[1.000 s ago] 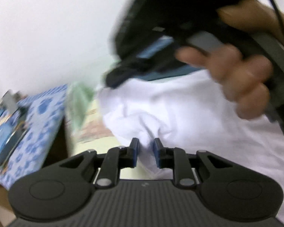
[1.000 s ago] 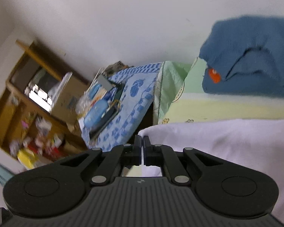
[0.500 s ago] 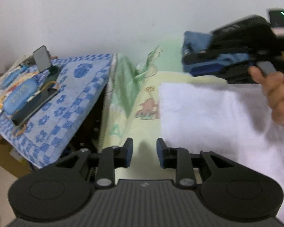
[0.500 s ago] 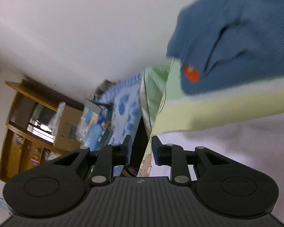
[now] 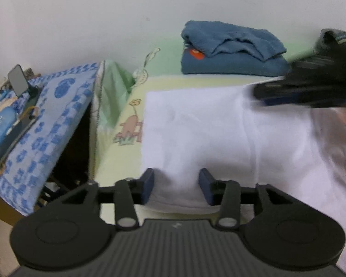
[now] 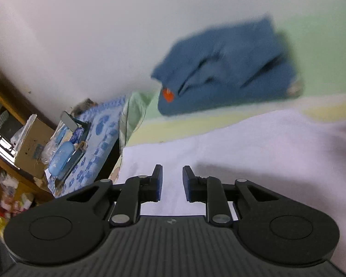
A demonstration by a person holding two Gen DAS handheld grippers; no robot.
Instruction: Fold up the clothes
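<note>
A white garment [image 5: 219, 127] lies spread flat on the bed. My left gripper [image 5: 176, 177] sits at its near left edge. Its jaws are opening, and the cloth's hem lies between them with the pads off it. My right gripper [image 6: 171, 175] hovers low over the same white garment [image 6: 242, 150], jaws slightly apart and closing, with nothing pinched between them. In the left wrist view the right gripper [image 5: 265, 94] is a blurred dark shape at the garment's far right. A folded blue garment [image 5: 230, 50] lies against the wall behind.
The bed sheet [image 5: 126, 127] is pale yellow-green with cartoon prints. Left of the bed stands a side table under a blue patterned cloth [image 5: 57, 115], carrying a phone on a stand [image 5: 17, 82]. A cardboard box [image 6: 32, 147] and wooden shelves [image 6: 2, 138] stand beyond.
The bunched white cloth now lies flat. My left gripper's jaws have widened and come over the near hem. The right gripper went from shut to apart and swung away to the right.
</note>
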